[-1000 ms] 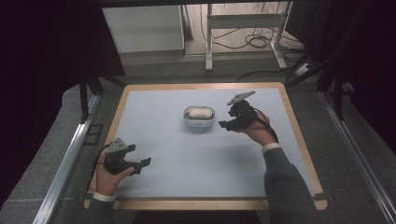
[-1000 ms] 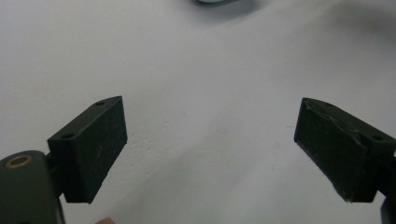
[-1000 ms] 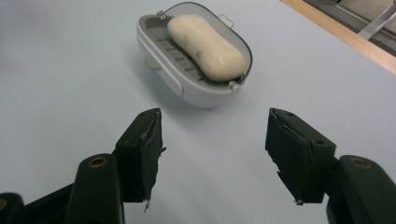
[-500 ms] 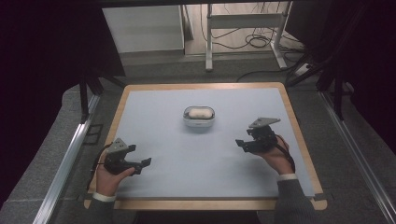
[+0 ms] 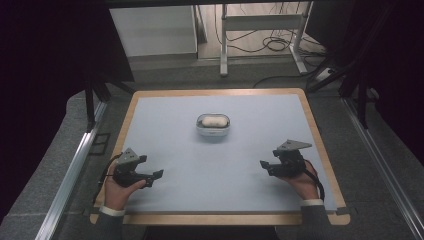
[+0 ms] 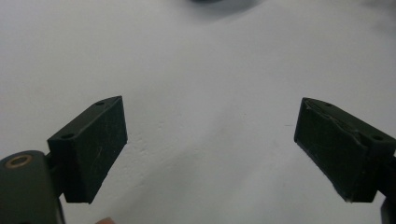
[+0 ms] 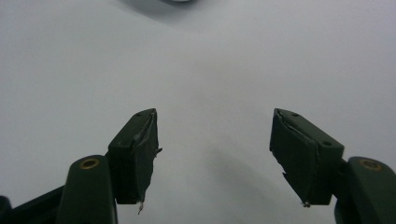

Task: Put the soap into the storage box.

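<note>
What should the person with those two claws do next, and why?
Probably reach the right gripper toward the small white container. Both it and the left gripper rest open and empty near the table's front edge, and the container sits untouched mid-table.

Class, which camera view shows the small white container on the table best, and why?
The high view: the white container appears whole, alone at the middle of the table, with something pale inside. The left gripper view catches a dark sliver at its top edge, and the right gripper view a pale sliver.

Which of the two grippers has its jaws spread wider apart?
The left gripper: its jaws stand clearly farther apart than those of the right gripper.
</note>
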